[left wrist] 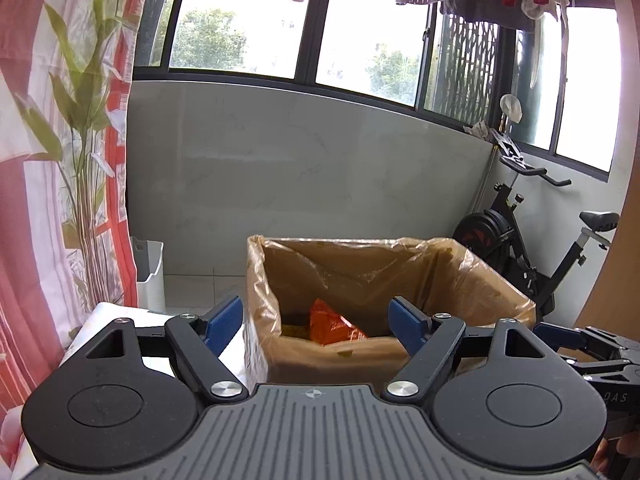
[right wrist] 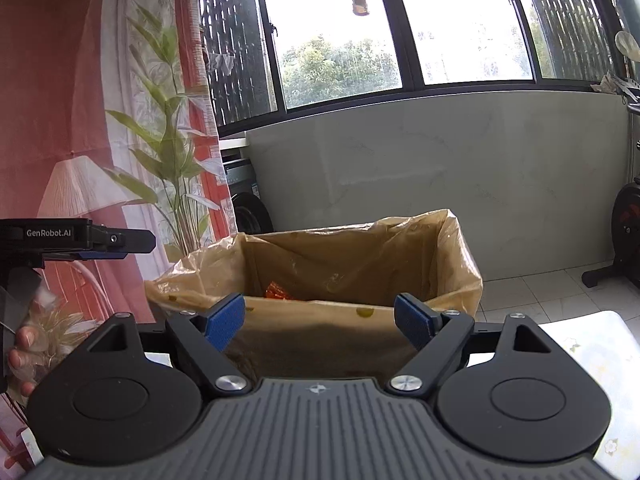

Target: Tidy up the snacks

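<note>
Snack packet (left wrist: 334, 326), orange and glossy with a crinkled foil look, lies at the bottom of a rectangular cardboard box (left wrist: 340, 364) lined with a thin, wrinkled, translucent tan plastic bag (left wrist: 400, 268) folded over the rim. From the right wrist view only a sliver of orange shows past the box's near wall. The left gripper (left wrist: 316, 322) hangs before the box with its blue ribbed pads spread wide and nothing between them; the right gripper (right wrist: 320, 320) likewise stands open and empty. A white tabletop (right wrist: 592, 344) lies underneath. Behind stand a pale marbled wall panel (left wrist: 300, 168), a floral red curtain (left wrist: 60, 140), a white bin (left wrist: 150, 268) and a black exercise bike (left wrist: 520, 240).
</note>
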### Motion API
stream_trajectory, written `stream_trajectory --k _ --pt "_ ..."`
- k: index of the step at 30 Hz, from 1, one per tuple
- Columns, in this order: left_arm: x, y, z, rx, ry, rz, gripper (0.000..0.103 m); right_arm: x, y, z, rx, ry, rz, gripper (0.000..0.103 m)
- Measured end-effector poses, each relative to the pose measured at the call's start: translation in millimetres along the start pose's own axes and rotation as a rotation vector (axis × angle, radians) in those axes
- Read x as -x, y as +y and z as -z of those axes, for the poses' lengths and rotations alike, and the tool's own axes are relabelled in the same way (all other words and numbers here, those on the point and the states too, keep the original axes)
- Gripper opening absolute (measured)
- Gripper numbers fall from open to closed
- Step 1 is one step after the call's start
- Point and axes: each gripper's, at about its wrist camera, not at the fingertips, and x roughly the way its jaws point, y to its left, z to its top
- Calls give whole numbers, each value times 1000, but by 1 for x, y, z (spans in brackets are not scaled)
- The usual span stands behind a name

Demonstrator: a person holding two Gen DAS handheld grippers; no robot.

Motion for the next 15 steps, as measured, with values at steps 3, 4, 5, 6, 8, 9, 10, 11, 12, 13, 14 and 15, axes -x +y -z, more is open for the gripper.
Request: stream_trajectory --k 3,4,5,6,8,9,10,11,12,13,14,15 --pt "3 10 23 6 39 -31 82 1 3 16 -18 26 -8 85" --pt "3 13 29 18 53 -34 82 0 4 23 -23 41 -9 85" --pt "3 17 36 31 66 -38 82 -2 5 29 -26 57 -7 85" --pt "3 19 44 41 75 -45 82 -3 7 38 -32 82 -5 85" --pt "3 24 58 44 90 -71 82 -8 10 53 -48 127 -10 85" --pt "2 25 64 44 102 -88 82 -10 12 62 -63 155 -18 85" --pt "2 27 70 47 115 -102 81 -14 15 69 -72 182 -32 85" --pt "2 28 74 53 124 -105 81 -17 17 75 -73 207 -49 85" --pt "2 30 79 63 132 -107 81 -22 20 81 -67 234 -63 85" --pt "3 32 83 72 138 -107 81 -26 23 87 -53 261 -65 85" --pt "3 33 87 79 143 -106 81 -30 24 91 -42 277 -58 85" --pt "3 35 89 83 148 -106 81 -33 24 95 -34 291 -47 85"
